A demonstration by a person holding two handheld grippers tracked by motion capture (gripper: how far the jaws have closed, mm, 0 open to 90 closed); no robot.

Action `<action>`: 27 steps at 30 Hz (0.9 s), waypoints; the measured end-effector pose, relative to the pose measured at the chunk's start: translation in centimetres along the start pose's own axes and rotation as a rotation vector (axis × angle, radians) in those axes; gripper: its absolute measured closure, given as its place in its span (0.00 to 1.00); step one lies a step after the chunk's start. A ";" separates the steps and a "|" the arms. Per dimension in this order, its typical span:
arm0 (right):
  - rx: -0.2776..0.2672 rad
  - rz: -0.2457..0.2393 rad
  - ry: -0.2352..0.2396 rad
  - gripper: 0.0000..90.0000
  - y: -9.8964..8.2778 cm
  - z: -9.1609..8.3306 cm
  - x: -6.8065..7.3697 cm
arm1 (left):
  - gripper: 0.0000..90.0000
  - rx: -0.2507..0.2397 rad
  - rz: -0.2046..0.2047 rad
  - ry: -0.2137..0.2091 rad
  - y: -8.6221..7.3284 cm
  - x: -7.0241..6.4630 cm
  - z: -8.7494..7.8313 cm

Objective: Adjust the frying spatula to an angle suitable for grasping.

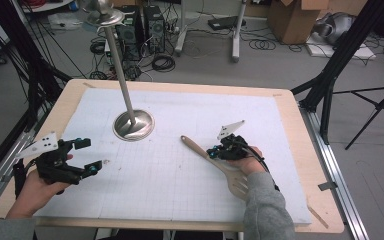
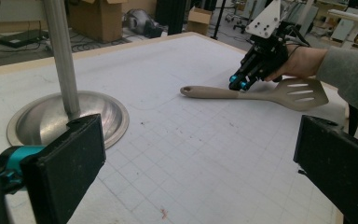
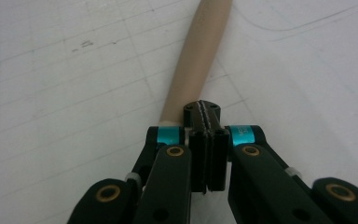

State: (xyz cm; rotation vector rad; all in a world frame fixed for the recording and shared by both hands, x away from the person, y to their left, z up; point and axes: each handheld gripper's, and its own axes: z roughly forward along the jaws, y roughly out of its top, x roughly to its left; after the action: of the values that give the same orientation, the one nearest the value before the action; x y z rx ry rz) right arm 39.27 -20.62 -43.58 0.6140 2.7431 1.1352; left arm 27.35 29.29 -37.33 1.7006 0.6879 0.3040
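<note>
Beige plastic spatula (image 1: 220, 163) lay flat on the gridded white mat (image 1: 180, 190), handle running away from my right gripper (image 1: 215, 152) toward the steel stand's base (image 1: 133, 125), slotted blade back under my right hand (image 1: 247, 162). Right jaws were pressed together, pads meeting with no gap, tips resting on top of the handle's neck rather than around it. My read: I was pinning the spatula down or feeling for its position, not gripping it. In the right gripper view the handle (image 3: 196, 60) ran straight ahead from beneath the closed tips.

Right wrist was bent down, gripper tilted steeply onto the handle, grey sleeve (image 1: 265, 210) trailing behind.

Left gripper (image 1: 91, 155) stood well off to the side, jaws spread wide with nothing between them, held low and roughly level over the mat, pointing toward the spatula. Likely waiting in reserve. The left hand (image 1: 37, 190) cupped it from below.
</note>
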 end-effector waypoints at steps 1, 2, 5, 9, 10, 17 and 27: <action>-0.031 0.014 -0.013 1.00 0.1 -0.5 -0.2 | 0.03 -0.001 -0.003 0.001 0.0 0.0 0.0; -0.031 0.014 -0.013 1.00 0.1 -0.5 -0.2 | 0.03 -0.001 -0.003 0.001 0.0 0.0 0.0; -0.059 0.018 -0.042 1.00 0.3 -1.0 -0.2 | 0.03 0.004 -0.003 0.002 -0.1 0.0 0.2; -0.055 0.015 -0.056 1.00 0.7 -0.6 0.1 | 0.03 0.004 -0.001 -0.002 -0.1 -0.1 0.2; -0.055 0.015 -0.056 1.00 0.7 -0.6 0.1 | 0.03 0.004 -0.001 -0.003 0.0 -0.1 0.3; -0.035 0.009 -0.075 1.00 2.0 0.7 0.4 | 0.03 0.009 -0.003 -0.007 -0.1 0.1 0.5; 0.003 0.027 -0.076 1.00 3.1 2.5 0.3 | 0.03 0.005 -0.005 -0.003 -0.1 0.1 0.3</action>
State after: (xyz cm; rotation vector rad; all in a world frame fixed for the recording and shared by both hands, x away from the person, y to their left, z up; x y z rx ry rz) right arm 40.62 -16.86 -43.19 0.6821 2.6812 1.0902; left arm 27.56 29.15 -37.49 1.7031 0.6908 0.2962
